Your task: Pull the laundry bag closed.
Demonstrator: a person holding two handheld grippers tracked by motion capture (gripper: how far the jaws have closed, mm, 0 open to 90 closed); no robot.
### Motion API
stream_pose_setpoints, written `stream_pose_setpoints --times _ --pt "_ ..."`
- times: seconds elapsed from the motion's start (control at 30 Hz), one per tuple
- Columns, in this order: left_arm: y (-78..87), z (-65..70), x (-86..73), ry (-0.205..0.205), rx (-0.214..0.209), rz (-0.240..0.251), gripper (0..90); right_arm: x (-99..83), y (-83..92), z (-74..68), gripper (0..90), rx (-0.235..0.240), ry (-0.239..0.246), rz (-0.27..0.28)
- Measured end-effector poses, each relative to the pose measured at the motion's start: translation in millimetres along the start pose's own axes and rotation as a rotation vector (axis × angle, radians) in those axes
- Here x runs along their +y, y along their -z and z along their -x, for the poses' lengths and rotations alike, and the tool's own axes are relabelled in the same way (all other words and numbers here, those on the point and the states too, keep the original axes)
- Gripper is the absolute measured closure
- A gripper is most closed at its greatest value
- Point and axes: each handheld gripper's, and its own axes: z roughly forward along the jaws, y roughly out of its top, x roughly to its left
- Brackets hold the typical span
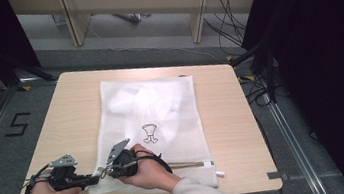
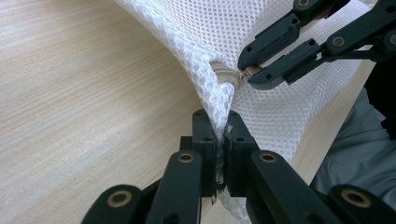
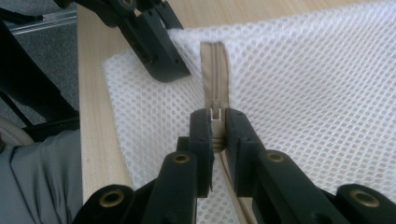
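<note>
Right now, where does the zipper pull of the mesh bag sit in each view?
High view: zipper pull at the bag's near left corner, between the grippers.
Left gripper view: upper centre, pinched by the right gripper.
Right gripper view: centre, between its own jaws.
Shared landmark: white mesh bag.

White open-weave mesh bag (beige cloth zipper tape) on matt pale wood-grain table

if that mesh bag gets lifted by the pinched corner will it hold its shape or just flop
Likely flop: the mesh bag already sags into a fold where the left claw pinches it. Probably light, being thin open netting. The white clothing inside may slide toward the low end.
</note>
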Motion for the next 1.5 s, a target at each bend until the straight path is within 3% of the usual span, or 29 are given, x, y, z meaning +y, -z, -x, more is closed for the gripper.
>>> stream_pose_setpoints --times 0.07,0.17,0.2,0.27,0.37,0.4,0.6,0.63,0.8,1.03,1.2,1.37,1.5 --pt "0.7 0.1 0.8 0.0 -0.003 -0.019 85.0 -0.1 0.2 0.2 82.5 0.004 -0.001 0.0" --pt "-0.4 0.2 -0.1 0.003 -0.003 0.002 84.9 0.1 1.3 1.2 82.5 0.01 -0.002 -0.002" --pt "0.8 0.4 0.7 0.0 0.002 -0.019 84.9 -0.2 1.2 1.2 82.6 0.012 -0.004 -0.003" --pt "-0.4 0.8 0.0 0.001 -0.002 -0.002 84.9 -1.0 0.3 1.4 82.5 0.014 -0.001 -0.006" --pt "0.5 0.4 0.6 0.0 -0.005 -0.02 85.0 -2.2 0.4 1.1 82.6 0.013 -0.007 -0.018" --pt "-0.9 1.0 -0.2 0.003 -0.002 0.0 85.0 -2.8 -0.1 1.3 82.6 0.013 -0.011 -0.016" --pt "0.2 0.2 0.6 0.003 -0.014 -0.023 85.0 -3.1 0.4 3.0 82.6 0.021 -0.009 -0.021" --pt "-1.0 1.0 -0.2 0.004 -0.005 -0.001 85.1 -3.3 0.8 3.2 82.6 0.021 -0.011 -0.028" --pt "0.2 0.4 0.6 0.005 -0.016 -0.021 85.0 -5.4 1.5 4.3 82.6 0.023 -0.002 -0.04" --pt "-1.3 2.1 -0.3 0.01 -0.009 0.0 85.0 -5.8 3.9 4.2 82.6 0.022 -0.003 -0.065" --pt "-0.2 0.3 0.3 0.003 -0.02 -0.027 85.0 -10.0 4.9 5.9 82.6 0.026 -0.023 -0.071" --pt "-0.3 0.4 0.3 0.005 -0.022 -0.025 85.0 -9.3 6.4 6.7 82.6 0.023 -0.003 -0.072" --pt "-0.6 1.3 -0.2 0.014 -0.004 -0.012 84.9 -9.8 8.2 7.4 82.5 0.023 -0.006 -0.083"
